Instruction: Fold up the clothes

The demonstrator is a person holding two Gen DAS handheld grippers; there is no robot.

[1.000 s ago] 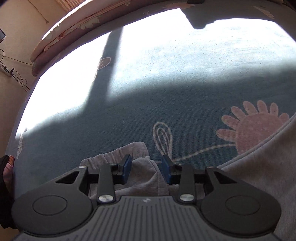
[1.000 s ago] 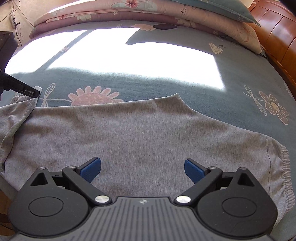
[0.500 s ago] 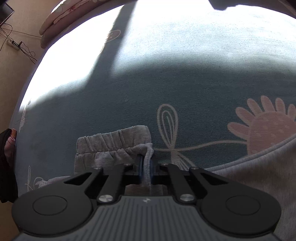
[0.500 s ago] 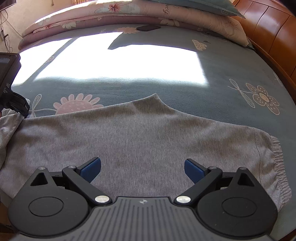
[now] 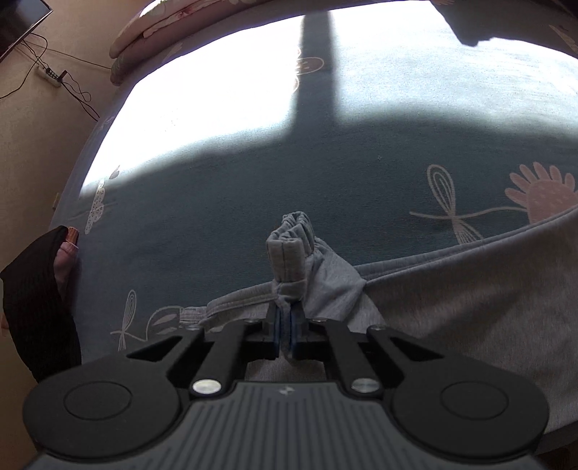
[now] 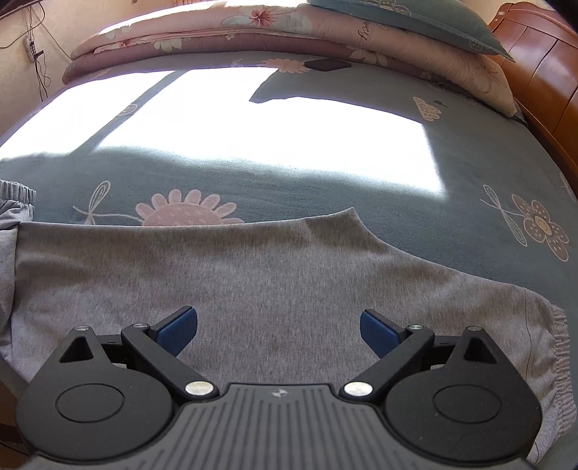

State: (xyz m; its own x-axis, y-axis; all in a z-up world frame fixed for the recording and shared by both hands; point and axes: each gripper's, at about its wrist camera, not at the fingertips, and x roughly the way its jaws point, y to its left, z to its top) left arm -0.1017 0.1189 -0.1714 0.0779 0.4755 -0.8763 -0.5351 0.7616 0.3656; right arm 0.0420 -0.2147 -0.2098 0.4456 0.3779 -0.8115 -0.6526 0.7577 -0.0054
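A grey sweatshirt lies spread across the teal bedsheet, one ribbed cuff at the right. In the left wrist view my left gripper is shut on the other sleeve's ribbed cuff, which stands bunched above the blue pads, lifted off the sheet; the sleeve trails back to the sweatshirt body. That raised cuff also shows at the left edge of the right wrist view. My right gripper hovers open over the sweatshirt's body, nothing between its fingers.
Folded pink quilts and a teal pillow lie along the far side. A wooden bed frame runs on the right. A dark flat object rests near the quilts. A dark sleeve hangs at the bed's left edge; cables lie on the floor.
The left gripper's jaws closed on the sleeve cuff, then lifted it off the sheet and carried it along, so the cuff now stands bunched upright. The right gripper stayed open over the sweatshirt.
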